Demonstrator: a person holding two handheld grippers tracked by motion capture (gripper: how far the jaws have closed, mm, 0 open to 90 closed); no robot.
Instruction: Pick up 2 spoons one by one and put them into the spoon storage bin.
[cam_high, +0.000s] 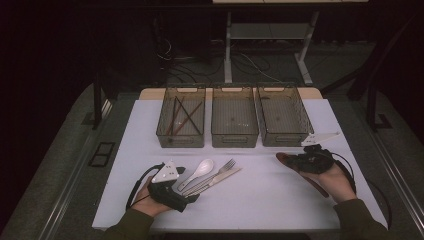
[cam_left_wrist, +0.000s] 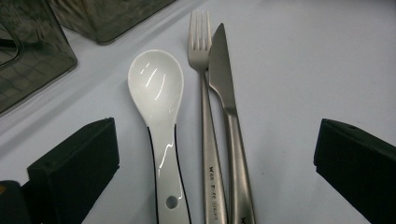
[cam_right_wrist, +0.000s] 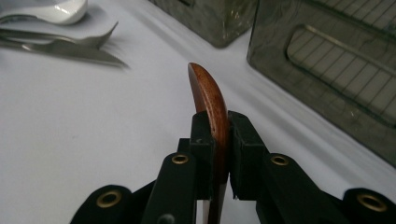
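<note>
1. Clamped edge-on between the right gripper's (cam_right_wrist: 215, 140) closed jaws is a reddish wooden utensil (cam_right_wrist: 208, 95), probably a spoon, held above the table (cam_high: 270, 200) just near of the right bin (cam_high: 283, 117).
2. Best keep that grip firm and lift clear of the bin's near wall before lowering in.
3. From the left gripper view, the left gripper's (cam_left_wrist: 210, 154) jaws stand wide open around the white spoon (cam_left_wrist: 157, 93), fork (cam_left_wrist: 201, 51) and knife (cam_left_wrist: 223, 79); from the high view, chopsticks (cam_high: 182, 117) lie in the left bin (cam_high: 181, 117).

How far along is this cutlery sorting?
Done: chopsticks lie in the left bin. In hand: the right gripper is shut on a wooden spoon. Left: the white spoon, fork and knife wait on the table, between the open left gripper's jaws.
</note>
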